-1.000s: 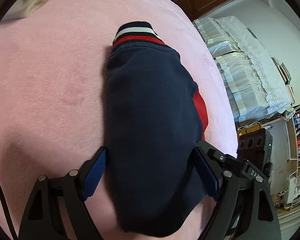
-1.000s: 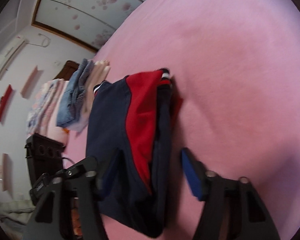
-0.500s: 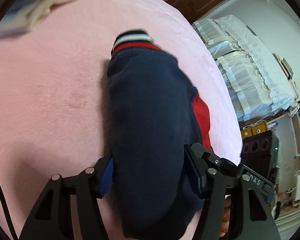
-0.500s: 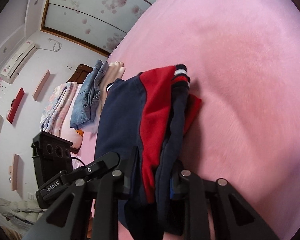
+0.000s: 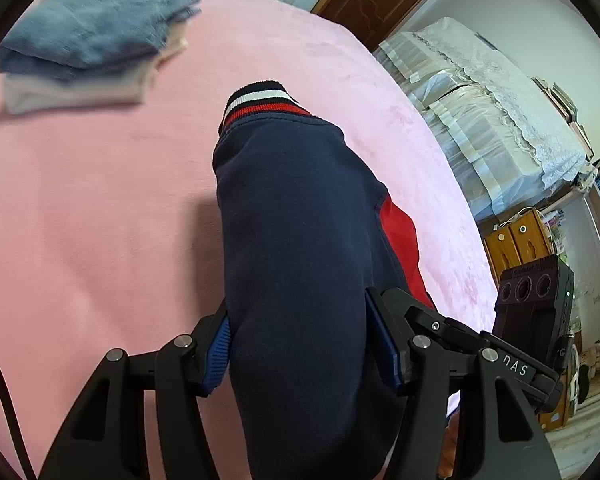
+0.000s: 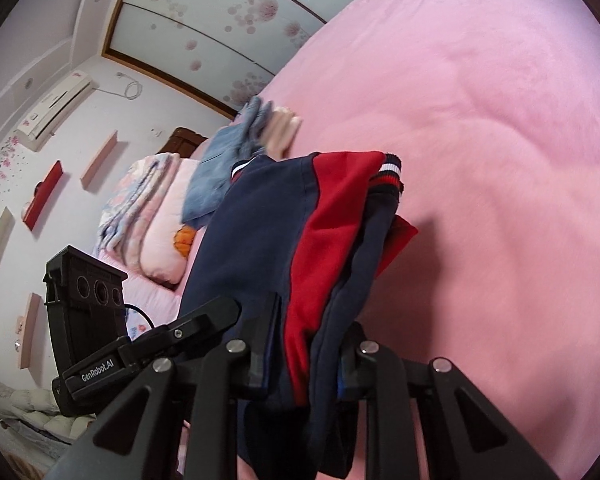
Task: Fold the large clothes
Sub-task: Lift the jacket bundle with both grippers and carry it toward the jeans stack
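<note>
A folded navy and red jacket [image 5: 300, 240] with a striped red, white and navy cuff lies over the pink bed [image 5: 80, 220]. My left gripper [image 5: 300, 344] is shut on its near end, a blue pad pressing each side. In the right wrist view the same jacket [image 6: 300, 240] hangs lifted above the bed [image 6: 500, 160], its far end in the air. My right gripper [image 6: 308, 356] is shut on the stacked navy and red layers. The jacket hides both gripper gaps.
A stack of folded clothes, blue denim on top [image 5: 88, 36], lies at the far left of the bed and also shows in the right wrist view [image 6: 228, 168]. Folded quilts and a pillow [image 6: 148, 216] lie beyond. Covered furniture [image 5: 480, 100] and shelves stand past the bed's right edge.
Both grippers closed on the jacket from open. The jacket has lifted off the bed and both views have swung toward the stack of folded clothes.
</note>
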`<state>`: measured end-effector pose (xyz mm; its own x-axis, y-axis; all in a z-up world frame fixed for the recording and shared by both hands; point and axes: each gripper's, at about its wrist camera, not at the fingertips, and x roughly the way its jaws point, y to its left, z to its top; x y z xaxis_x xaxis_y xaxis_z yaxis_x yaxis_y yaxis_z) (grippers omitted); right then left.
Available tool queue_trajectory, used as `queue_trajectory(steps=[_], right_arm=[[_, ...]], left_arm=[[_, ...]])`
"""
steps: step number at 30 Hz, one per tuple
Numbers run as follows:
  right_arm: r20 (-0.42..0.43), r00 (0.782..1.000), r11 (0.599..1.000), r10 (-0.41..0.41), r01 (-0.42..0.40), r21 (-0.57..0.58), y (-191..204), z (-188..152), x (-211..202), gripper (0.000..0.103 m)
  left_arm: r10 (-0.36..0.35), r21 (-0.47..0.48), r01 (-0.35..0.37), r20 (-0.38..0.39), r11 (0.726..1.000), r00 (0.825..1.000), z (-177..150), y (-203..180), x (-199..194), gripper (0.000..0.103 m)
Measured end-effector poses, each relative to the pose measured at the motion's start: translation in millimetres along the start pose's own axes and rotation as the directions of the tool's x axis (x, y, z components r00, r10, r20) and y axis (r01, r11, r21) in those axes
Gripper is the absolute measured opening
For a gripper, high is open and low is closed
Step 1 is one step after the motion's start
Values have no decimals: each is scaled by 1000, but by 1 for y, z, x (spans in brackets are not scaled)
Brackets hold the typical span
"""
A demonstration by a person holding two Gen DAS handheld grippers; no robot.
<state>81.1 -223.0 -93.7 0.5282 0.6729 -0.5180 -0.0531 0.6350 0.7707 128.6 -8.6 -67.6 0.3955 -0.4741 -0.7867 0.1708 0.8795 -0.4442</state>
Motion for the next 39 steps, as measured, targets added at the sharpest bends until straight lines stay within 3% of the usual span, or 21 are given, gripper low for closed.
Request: queue_trajectory(steps=[6,14,26,33,39], right_arm=[[-8,1000,999,25,-25,-35,43,-22,-2,21],[-24,999,996,28,-30,-88,92,-42,9,21],[-69,996,986,56,-66,-155,146,-34,55,21],[-71,994,979,81,-92,-184,179,5,95,21],[-40,996,973,76,-83,-216,199,65,143,21]], left_arm=[[16,4,-16,38,1000,999,-18,11,-59,59],[23,-12,-22,76,1000,997,-30,39,-110,60],[44,-60,-37,115,998,992,-13,93,-156,60],[42,-68,-33,143,997,989,37,124,-173,60],[0,-35,6,168,999,986,117,156,-162,60]])
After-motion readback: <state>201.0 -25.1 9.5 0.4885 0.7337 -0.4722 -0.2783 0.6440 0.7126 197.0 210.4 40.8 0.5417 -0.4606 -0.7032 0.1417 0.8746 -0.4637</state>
